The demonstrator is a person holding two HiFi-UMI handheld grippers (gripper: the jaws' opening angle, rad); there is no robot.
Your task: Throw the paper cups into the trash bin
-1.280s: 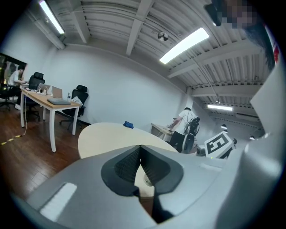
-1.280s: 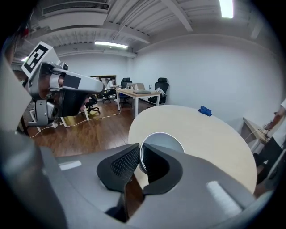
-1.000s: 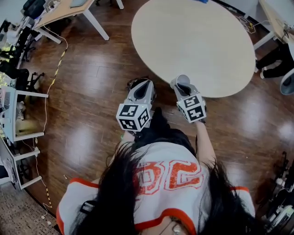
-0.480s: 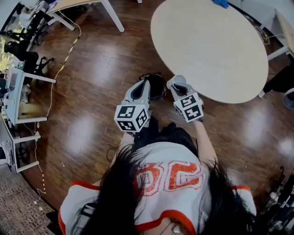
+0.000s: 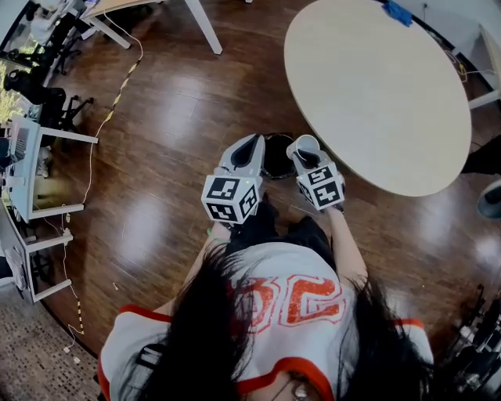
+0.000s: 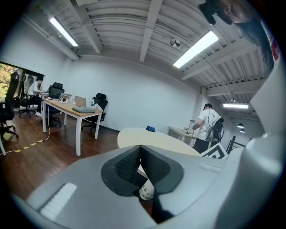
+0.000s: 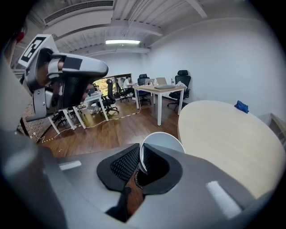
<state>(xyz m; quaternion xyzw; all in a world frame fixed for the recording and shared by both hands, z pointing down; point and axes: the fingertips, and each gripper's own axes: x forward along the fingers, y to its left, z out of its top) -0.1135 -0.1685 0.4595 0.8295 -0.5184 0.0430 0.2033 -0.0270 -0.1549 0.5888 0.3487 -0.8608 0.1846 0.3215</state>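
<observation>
- Pinching the thin wall of a white paper cup (image 7: 161,139) between the jaws of the right gripper (image 7: 138,148), set narrow on it, with the cup's open mouth rising just past the tips.
- Pressing the jaws of the left gripper (image 6: 140,148) together, pad on pad, at the tips.
- Glimpsing a small white printed shape (image 6: 146,191) low behind the closed left jaws, with too little showing to tell what it is or where it sits.
- Holding both grippers side by side over the wooden floor (image 5: 172,117), with a dark round trash bin (image 5: 278,157) standing below, between the two pairs of jaws and just left of the cup.
- Facing a pale round desk (image 5: 376,86) ahead and to the right of the right jaws, with a small blue thing (image 5: 398,12) at its far edge.
- Looking well beyond the left jaws to a long desk (image 6: 67,107) carrying a laptop, black office chairs (image 6: 99,102) around it, and a person (image 6: 208,123) standing far off to the right.
</observation>
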